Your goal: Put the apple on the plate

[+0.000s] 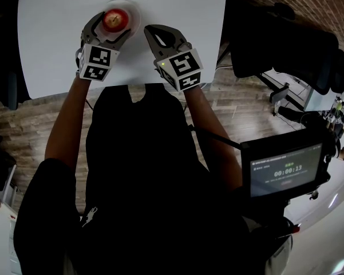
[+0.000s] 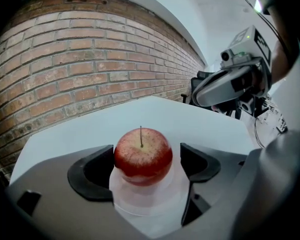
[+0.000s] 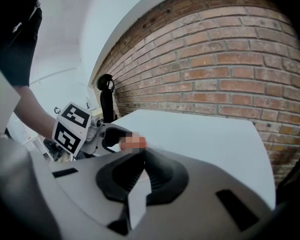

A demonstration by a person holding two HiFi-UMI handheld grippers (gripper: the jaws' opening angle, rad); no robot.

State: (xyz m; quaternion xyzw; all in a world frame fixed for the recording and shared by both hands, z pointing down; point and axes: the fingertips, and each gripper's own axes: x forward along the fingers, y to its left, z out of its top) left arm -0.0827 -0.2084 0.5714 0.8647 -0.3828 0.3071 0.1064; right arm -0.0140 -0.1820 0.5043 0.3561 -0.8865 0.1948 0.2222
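Note:
A red apple (image 1: 115, 19) (image 2: 143, 156) stands upright on a small white plate (image 1: 133, 9) (image 2: 140, 205) at the far side of the white table (image 1: 57, 44). My left gripper (image 1: 111, 27) (image 2: 147, 160) is open, with one jaw on either side of the apple. A slim gap shows at the right pad (image 2: 189, 159), while the left pad (image 2: 104, 166) lies close to the fruit's skin. My right gripper (image 1: 152, 34) (image 3: 143, 156) hovers just right of the plate, shut with nothing between its jaws.
The table's near edge (image 1: 131, 85) runs just under both marker cubes. A black chair (image 1: 286, 44) stands off the table's right side. A screen with a timer (image 1: 286, 171) hangs at the person's right hip. A brick wall (image 2: 90, 69) rises behind the table.

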